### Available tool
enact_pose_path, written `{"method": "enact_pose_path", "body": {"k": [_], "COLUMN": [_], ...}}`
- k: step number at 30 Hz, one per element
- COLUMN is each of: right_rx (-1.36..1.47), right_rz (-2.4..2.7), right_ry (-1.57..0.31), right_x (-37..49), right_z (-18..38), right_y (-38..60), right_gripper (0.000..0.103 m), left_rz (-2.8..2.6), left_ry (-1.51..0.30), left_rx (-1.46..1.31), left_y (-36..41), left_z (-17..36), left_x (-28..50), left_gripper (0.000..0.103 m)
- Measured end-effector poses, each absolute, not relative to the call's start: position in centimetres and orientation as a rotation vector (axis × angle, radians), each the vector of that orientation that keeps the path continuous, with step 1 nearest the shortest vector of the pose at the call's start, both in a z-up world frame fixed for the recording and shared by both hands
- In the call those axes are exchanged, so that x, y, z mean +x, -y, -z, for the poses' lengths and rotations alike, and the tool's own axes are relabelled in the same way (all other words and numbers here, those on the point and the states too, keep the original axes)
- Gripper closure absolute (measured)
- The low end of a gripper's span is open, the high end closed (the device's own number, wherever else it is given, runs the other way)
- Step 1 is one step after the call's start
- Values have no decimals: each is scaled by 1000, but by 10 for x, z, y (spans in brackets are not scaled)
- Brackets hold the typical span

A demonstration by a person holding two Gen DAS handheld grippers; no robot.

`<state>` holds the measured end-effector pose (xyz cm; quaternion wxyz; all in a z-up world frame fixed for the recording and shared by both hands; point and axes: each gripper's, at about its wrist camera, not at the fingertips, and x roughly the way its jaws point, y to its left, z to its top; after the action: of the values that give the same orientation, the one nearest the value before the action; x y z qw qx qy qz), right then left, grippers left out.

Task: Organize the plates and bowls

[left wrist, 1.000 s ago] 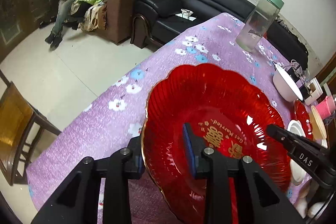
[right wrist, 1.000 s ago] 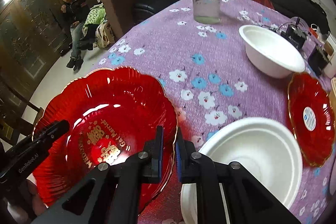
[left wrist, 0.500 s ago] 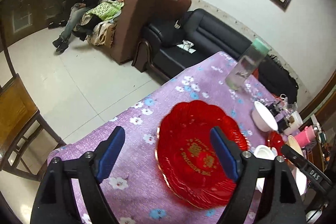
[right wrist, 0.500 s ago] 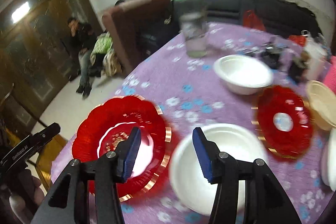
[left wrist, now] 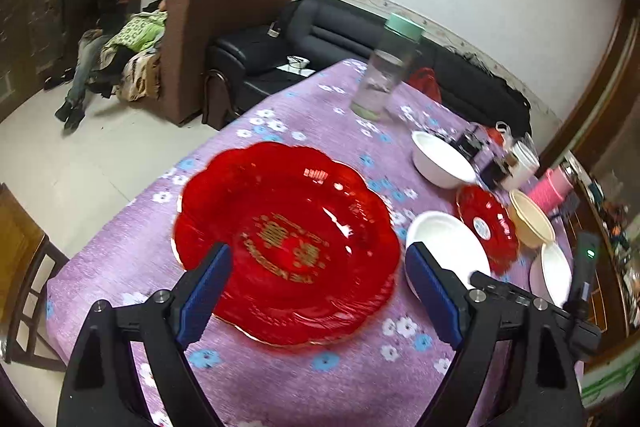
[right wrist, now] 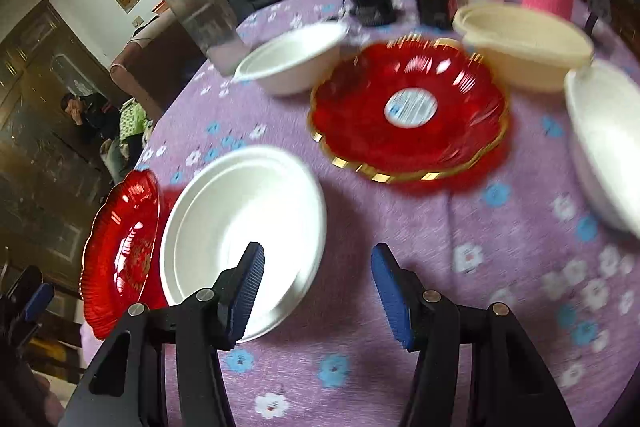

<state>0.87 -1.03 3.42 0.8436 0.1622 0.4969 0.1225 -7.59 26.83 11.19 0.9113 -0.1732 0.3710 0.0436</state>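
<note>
Both wrist views look steeply down over the table [left wrist: 280,383] from close, sharing the large red plate [left wrist: 286,243].

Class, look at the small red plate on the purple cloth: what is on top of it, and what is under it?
On the small red plate only a round white label shows at its middle; no dish is stacked on it. Under it lies the flowered purple cloth. What the plate itself covers cannot be seen.

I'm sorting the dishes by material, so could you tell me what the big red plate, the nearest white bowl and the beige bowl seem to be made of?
Big red plate: likely translucent glossy plastic; sharp highlights, ribbed scalloped rim, gold edge and lettering.
Nearest white bowl: probably matte disposable foam or paper pulp; thin rolled rim, no sharp glints.
Beige bowl: similar matte disposable look, perhaps fibre pulp; blurred, so uncertain.
</note>
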Motion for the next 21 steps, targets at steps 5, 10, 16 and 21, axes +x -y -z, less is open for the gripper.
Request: {"method": "enact_pose_path", "body": {"k": [5,10,16,21], "right_rx": [353,394,332,299], "right_rz": [-270,-291,-274,-267], "right_ry": [-1075,-1088,-1106,-1155], "right_x": [8,2,-21,-43], "right_z": [-23,-18,-30,-32], "right_y": [3,16,39,68], "right_gripper": [69,89,91,91], "left_rz": [-66,-17,53,132], "left_ry": [-772,-800,-853,-925], "left_rx": [-320,-300,-247,-179], "left_y": [-251,-229,-190,-145], "left_z": [-114,-110,-99,-81], "left_x": [-75,-68,-58,-46], "left_gripper": [15,15,15,16]}}
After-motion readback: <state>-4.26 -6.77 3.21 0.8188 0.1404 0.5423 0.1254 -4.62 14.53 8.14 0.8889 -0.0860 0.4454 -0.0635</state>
